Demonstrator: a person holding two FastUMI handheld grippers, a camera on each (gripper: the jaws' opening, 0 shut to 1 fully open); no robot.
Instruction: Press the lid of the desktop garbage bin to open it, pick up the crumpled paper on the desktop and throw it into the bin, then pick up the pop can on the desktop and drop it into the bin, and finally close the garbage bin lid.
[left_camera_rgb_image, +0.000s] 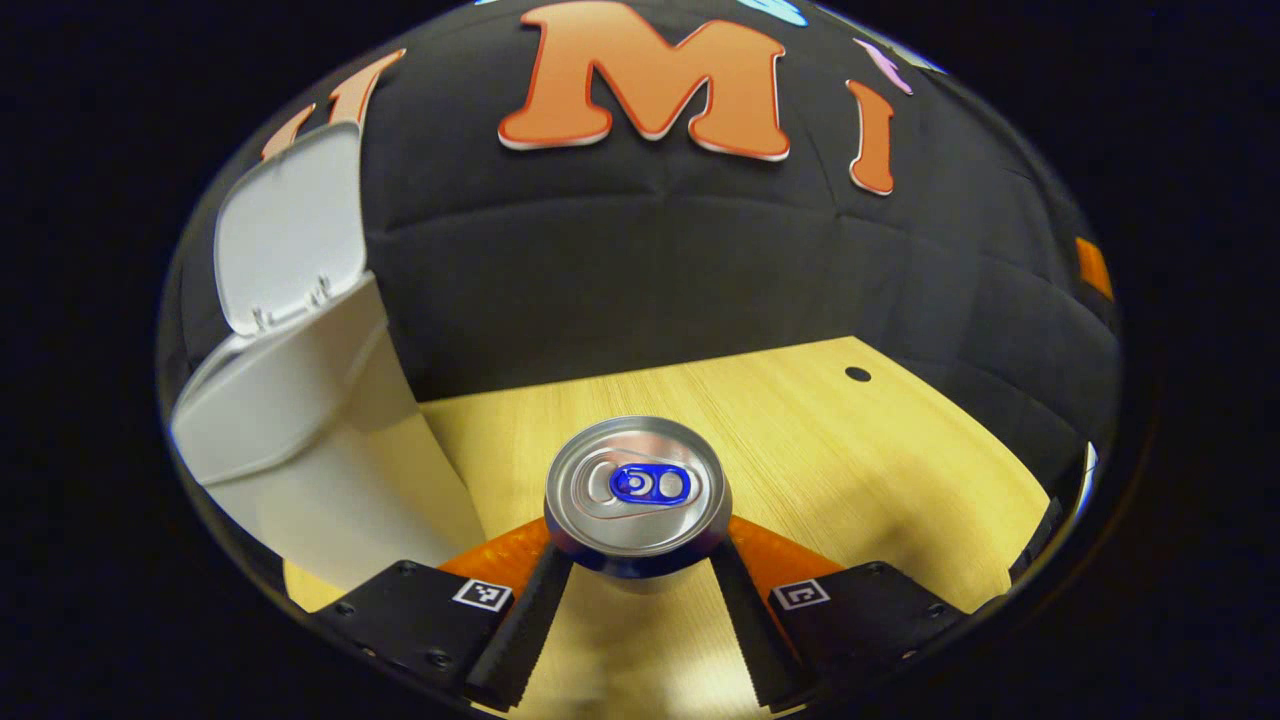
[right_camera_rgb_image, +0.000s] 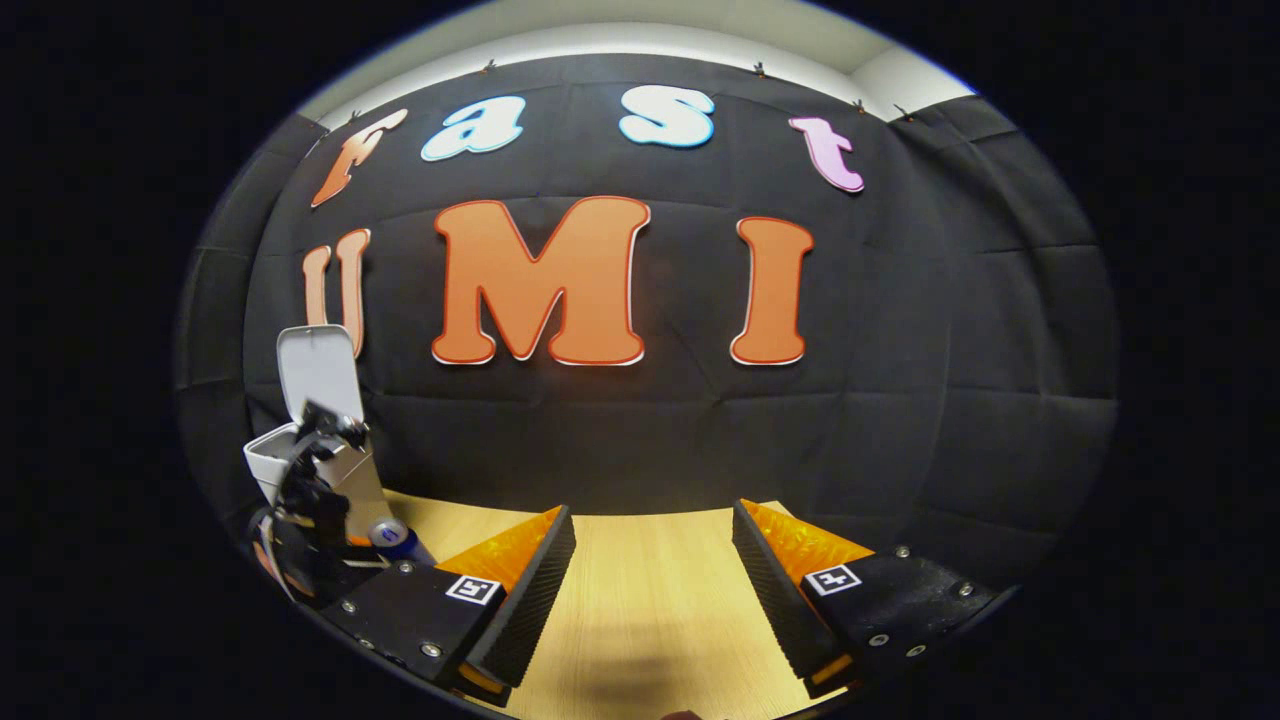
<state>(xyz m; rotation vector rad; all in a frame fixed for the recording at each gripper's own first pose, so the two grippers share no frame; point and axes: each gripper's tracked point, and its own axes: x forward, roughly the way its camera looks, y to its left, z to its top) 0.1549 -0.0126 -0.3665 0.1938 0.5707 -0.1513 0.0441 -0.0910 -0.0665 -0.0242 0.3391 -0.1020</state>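
With the bin (left_camera_rgb_image: 300, 460) lid (left_camera_rgb_image: 290, 225) up, the left gripper (left_camera_rgb_image: 640, 590) clamps the can (left_camera_rgb_image: 638, 495), still to drop before closing; right gripper (right_camera_rgb_image: 650, 590) jaws gape empty

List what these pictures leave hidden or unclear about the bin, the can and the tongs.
- Bin inside: the left gripper view looks at its wall from the side, so its contents, paper included, stay unseen.
- Pop can body: only the top shows; the left tongs cover its sides.
- Same can in the right gripper view: too small, partly behind the other gripper.
- Right tongs: open, nothing between them.
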